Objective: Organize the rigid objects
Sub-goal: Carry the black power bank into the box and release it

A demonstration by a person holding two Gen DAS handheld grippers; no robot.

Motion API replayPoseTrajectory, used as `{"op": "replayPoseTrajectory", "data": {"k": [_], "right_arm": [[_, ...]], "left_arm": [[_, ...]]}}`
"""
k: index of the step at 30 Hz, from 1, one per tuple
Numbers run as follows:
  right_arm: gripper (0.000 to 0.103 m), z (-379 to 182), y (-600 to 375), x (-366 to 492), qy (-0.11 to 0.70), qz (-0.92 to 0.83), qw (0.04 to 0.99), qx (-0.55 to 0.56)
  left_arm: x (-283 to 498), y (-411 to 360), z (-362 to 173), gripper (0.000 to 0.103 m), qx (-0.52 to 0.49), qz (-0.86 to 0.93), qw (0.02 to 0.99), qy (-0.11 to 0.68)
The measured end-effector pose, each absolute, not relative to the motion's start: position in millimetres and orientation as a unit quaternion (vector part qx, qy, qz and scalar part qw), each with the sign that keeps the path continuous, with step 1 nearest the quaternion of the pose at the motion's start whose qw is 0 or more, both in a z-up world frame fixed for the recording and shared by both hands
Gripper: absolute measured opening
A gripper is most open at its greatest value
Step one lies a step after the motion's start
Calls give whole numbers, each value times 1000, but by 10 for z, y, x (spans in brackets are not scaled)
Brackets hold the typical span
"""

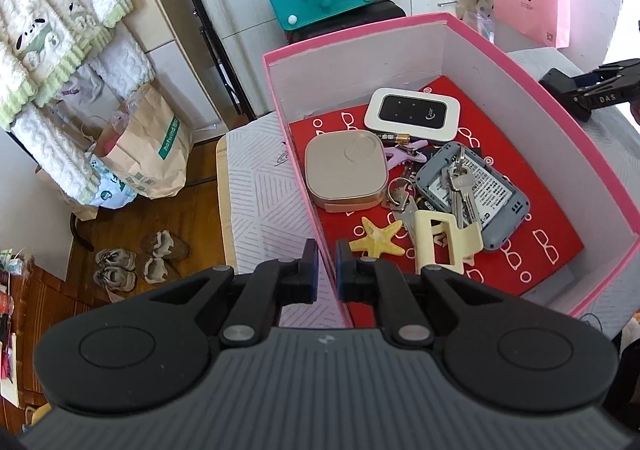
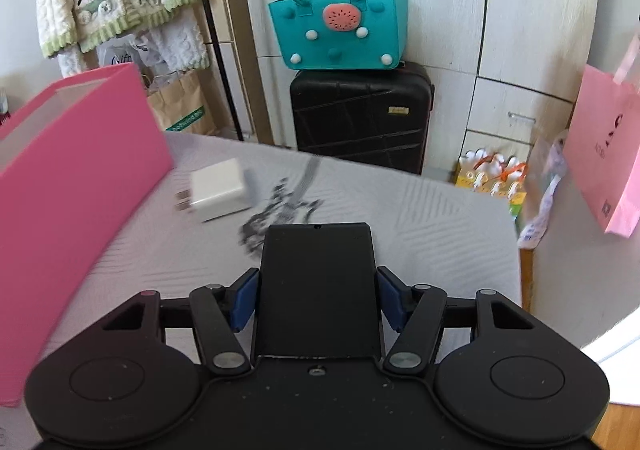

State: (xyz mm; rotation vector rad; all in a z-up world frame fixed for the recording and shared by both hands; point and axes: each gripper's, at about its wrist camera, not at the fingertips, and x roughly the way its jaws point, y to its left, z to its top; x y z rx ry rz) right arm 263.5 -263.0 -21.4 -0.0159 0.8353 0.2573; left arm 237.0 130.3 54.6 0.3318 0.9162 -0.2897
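Note:
A pink box [image 1: 472, 24] with white inner walls stands on the table. It holds a white pocket router [image 1: 412, 114], a beige square case [image 1: 346, 174], keys [image 1: 460, 186], a grey device [image 1: 476, 194], a yellow starfish [image 1: 376, 238], a cream clip [image 1: 438, 242] and a battery [image 1: 394, 138]. My left gripper [image 1: 327, 270] is shut on the box's near left wall. My right gripper [image 2: 318, 298] is shut on a flat black box [image 2: 318, 286] above the table; it also shows in the left wrist view [image 1: 592, 90]. A white charger [image 2: 218, 190] lies beside the pink box [image 2: 76, 178].
The table has a pale patterned cloth [image 2: 420, 218]. Behind it stand a black suitcase [image 2: 360, 118] with a teal bag [image 2: 340, 30] on top and a pink paper bag [image 2: 604, 154] at the right. Shoes [image 1: 136, 262] and paper bags [image 1: 148, 154] are on the floor at left.

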Motion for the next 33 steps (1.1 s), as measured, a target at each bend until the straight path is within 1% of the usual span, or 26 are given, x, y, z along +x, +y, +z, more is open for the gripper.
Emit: {"op": "replayPoseTrajectory", "data": {"k": [7,11,19,22,25,27,30,33], "right_arm": [[67,3,-2447,2216,382,136,914,4],[67,216,-2303,2001,362,140,921,8],[67,913,-1769,1655,287,212,934,17],[67,1094,-1508,1637,274,252,928,5],[67,1178,-1089,1784,305,291,907,-12],[67,1184,-708,1927,326,320,888,-52],[67,1087,-388,2296,348,327,873,-101],[67,950,-155,2692,369,330,861,-119]], "left_arm": [[2357,1323,550,8,170,-155,871,434],[2337,1343,543,9,171,-162,873,428],[2299,1416,529,9,155,-172,880,416],[2297,1435,532,10,149,-174,881,414],[2317,1411,542,10,153,-174,879,417],[2321,1399,542,10,157,-172,878,418],[2306,1427,539,10,149,-173,879,418],[2293,1440,535,10,141,-170,882,416]]}}
